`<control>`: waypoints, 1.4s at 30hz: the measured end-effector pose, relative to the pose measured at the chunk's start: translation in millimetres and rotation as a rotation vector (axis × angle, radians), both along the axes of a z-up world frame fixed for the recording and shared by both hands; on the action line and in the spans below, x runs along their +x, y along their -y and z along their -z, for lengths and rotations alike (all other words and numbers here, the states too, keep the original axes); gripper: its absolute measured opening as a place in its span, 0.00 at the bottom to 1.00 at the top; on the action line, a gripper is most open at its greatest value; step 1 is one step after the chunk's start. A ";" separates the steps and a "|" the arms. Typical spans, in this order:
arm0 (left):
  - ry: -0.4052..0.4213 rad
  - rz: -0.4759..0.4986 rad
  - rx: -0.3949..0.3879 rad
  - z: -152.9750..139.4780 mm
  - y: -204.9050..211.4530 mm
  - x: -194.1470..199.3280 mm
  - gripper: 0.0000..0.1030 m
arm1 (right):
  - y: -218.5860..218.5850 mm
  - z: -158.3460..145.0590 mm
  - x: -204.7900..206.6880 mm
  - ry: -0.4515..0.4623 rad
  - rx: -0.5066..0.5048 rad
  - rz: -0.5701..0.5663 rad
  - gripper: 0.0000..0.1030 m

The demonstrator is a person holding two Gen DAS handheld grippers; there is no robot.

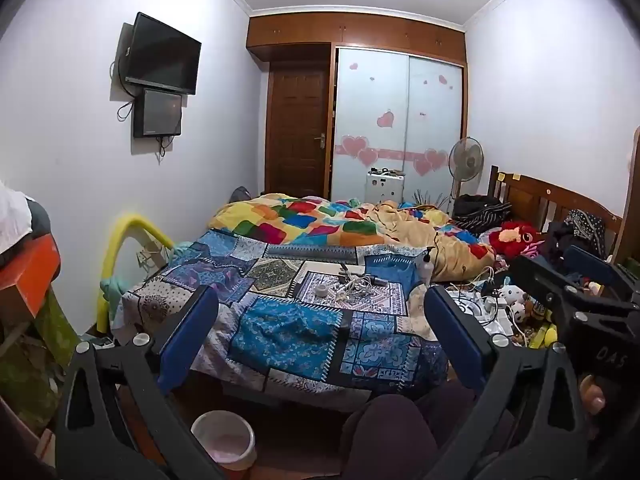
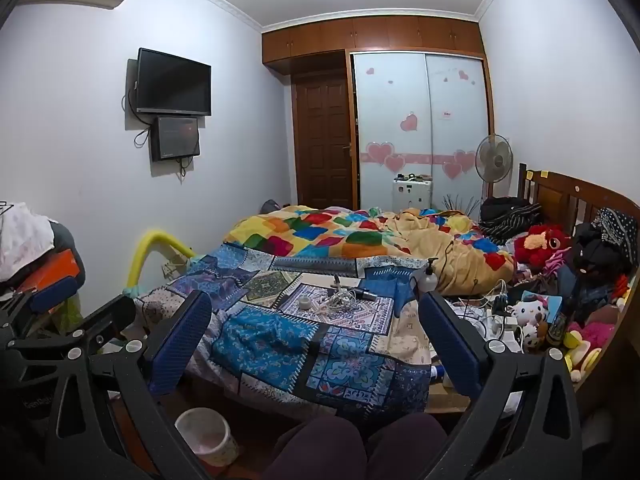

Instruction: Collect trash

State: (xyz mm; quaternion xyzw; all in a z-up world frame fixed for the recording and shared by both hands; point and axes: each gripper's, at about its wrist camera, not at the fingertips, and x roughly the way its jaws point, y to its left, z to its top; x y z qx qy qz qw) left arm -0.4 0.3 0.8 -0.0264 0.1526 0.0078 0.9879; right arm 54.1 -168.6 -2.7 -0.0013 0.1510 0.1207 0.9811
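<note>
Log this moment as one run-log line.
left tongs open, empty | right tongs open, empty | bin on floor | trash untouched

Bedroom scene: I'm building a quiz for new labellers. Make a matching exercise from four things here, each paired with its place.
Things:
1. bin
2. television
3. pump bottle
4. fan

Places:
A. upright on the bed
B. on the left wall
C. on the floor at the bed's foot
D. in front of the wardrobe

Pairs: 1-C, 2-B, 3-A, 4-D
</note>
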 end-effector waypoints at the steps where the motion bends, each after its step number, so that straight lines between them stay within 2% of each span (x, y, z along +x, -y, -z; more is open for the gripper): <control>1: 0.001 -0.001 -0.001 -0.6 0.1 -0.6 1.00 | -0.2 0.2 0.0 -0.001 -0.007 0.001 1.00; 22: -0.011 -0.017 -0.018 4.9 -7.4 -2.8 1.00 | 0.4 3.2 -3.6 -0.010 0.012 -0.003 1.00; 42: -0.031 -0.049 -0.032 12.0 -27.2 -4.9 1.00 | -18.9 7.2 -4.6 -0.030 -0.005 -0.037 1.00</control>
